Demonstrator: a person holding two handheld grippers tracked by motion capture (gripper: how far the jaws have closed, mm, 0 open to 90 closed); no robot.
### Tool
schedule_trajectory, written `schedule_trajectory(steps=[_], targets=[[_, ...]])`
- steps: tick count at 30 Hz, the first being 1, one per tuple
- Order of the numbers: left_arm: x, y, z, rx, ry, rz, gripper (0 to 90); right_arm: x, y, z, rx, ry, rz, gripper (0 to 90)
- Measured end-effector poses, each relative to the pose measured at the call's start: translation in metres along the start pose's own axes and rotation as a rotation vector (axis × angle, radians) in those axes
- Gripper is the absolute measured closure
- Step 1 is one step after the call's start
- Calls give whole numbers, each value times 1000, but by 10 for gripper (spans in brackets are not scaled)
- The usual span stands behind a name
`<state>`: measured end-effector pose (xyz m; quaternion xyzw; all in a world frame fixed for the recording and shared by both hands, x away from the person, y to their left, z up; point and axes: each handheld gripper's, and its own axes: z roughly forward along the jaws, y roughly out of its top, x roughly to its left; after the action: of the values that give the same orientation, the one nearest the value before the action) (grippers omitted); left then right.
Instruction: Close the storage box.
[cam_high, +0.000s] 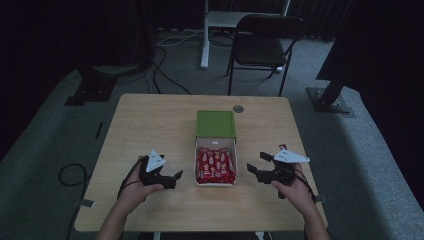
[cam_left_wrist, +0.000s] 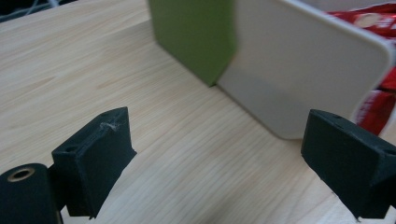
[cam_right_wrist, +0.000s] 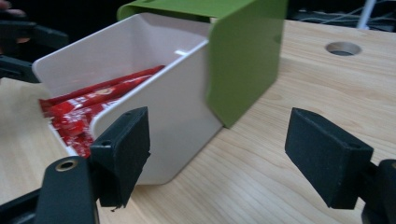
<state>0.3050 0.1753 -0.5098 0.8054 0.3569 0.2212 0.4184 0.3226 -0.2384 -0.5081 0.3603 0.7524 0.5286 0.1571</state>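
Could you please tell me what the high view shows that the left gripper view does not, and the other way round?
High view alone: the whole table, a folding chair behind it, cables on the floor, the person's hands, the right hand-held gripper, and the red packets seen from above in the pulled-out drawer.

Left gripper view alone: a close look at the drawer's white side wall and the left hand-held gripper with its jaws open, nothing between them.

Both: the green box, the white drawer, red packets, the wooden tabletop.
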Motion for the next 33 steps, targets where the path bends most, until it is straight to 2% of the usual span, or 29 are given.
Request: schedule_trajectory(steps=[4,8,14,16,23,29,33], targets=[[-7,6,3,-12,-32,18,95,6,3,2,-3,36,-12,218],[-12,12,6,-28,-66,23,95,12,4,4,-18,88,1,221],[-17,18,10,-35,-84,49,95,19,3,11,4,129,-38,230],[-17,18,10,-38,-84,45,95,21,3,14,7,140,-37,230],[-23,19,10,-37,-115,48,95,21,0,21,20,142,-34,240],[-22,18,15,-34,-110,42,95,18,-2,23,24,123,-30,256],[-21,20,18,-37,-106,35,95,17,-2,24,25,132,-30,255]])
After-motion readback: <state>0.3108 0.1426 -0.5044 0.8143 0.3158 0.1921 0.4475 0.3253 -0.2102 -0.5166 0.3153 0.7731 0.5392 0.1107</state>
